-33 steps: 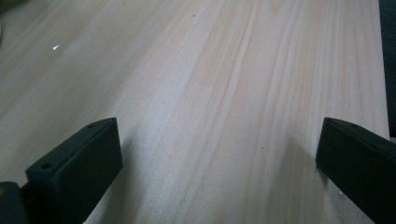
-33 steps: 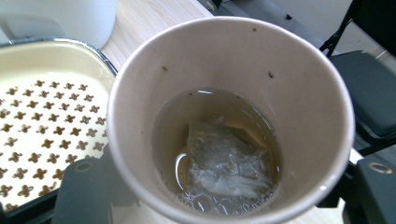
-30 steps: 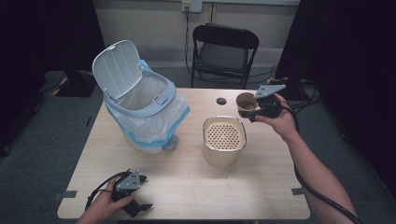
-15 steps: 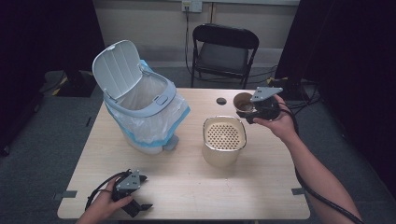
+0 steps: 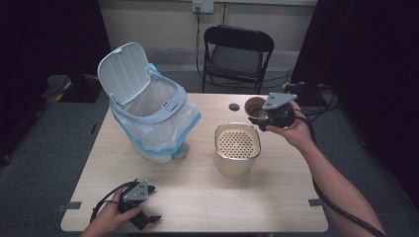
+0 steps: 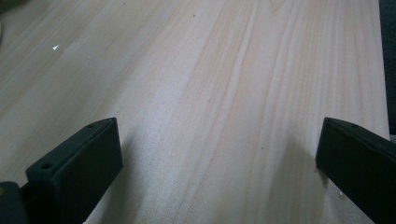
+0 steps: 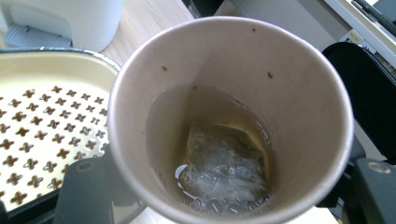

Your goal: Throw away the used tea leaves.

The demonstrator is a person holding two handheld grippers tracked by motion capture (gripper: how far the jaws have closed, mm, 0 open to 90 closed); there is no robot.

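My right gripper (image 5: 259, 117) is shut on a brown paper cup (image 5: 255, 105), held in the air just behind the right rim of a cream container with a perforated insert (image 5: 237, 148). In the right gripper view the cup (image 7: 299, 93) holds a little brownish liquid and a wet tea bag (image 7: 219, 163), with the black jaws of that gripper (image 7: 229, 198) on either side of its wall. My left gripper (image 5: 150, 219) rests on the table's front left corner. Its jaws stand wide open over bare wood (image 6: 219, 172).
A white pedal bin (image 5: 148, 118) with its lid up and a clear liner stands at the table's left back. A small dark disc (image 5: 234, 106) lies beside the cup. Behind the table (image 5: 207, 197) stands a black folding chair (image 5: 237, 54).
My right gripper has carried the cup slightly left, toward the cream container. The left gripper has stayed where it was.
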